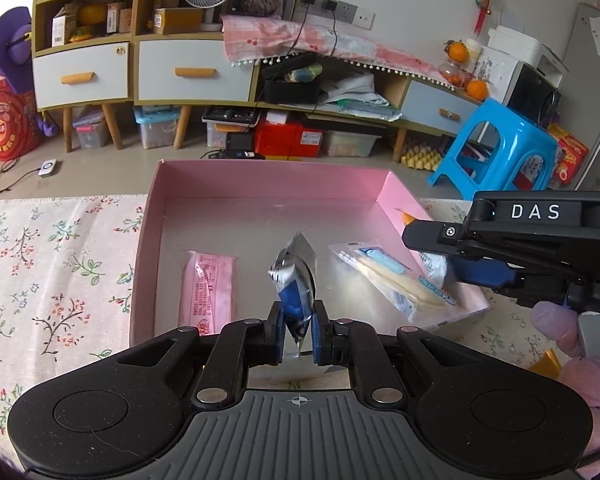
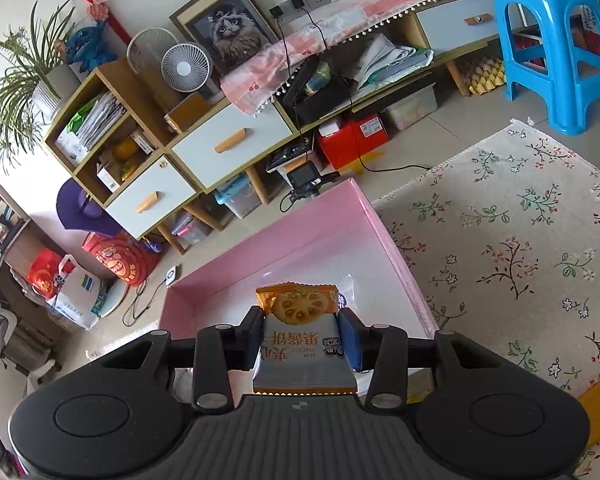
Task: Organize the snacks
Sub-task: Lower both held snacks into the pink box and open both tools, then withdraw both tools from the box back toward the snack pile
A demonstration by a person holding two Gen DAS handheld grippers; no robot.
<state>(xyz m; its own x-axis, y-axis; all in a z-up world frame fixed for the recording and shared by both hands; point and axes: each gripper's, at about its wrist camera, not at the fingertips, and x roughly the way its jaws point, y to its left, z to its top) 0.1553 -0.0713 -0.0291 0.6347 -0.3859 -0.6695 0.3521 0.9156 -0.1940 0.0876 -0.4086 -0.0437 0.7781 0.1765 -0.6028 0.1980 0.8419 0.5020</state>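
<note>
A shallow pink box (image 1: pixel 152 216) lies on the flowered tablecloth. Inside lie a pink snack packet (image 1: pixel 209 292) at the left and a clear packet of pale sticks (image 1: pixel 392 276) at the right. My left gripper (image 1: pixel 298 332) is shut on a blue and silver snack packet (image 1: pixel 294 276), held upright over the box's near edge. My right gripper (image 1: pixel 432 252) reaches in from the right over the box's right wall. In the right wrist view it (image 2: pixel 302 338) is shut on an orange and white jam biscuit packet (image 2: pixel 298 320) above the pink box (image 2: pixel 396 252).
The flowered cloth (image 1: pixel 52 264) spreads left of the box and also right of it (image 2: pixel 520 248). A blue plastic stool (image 1: pixel 500 148) stands beyond the table at the right. A low cabinet with drawers (image 1: pixel 196 72) lines the far wall.
</note>
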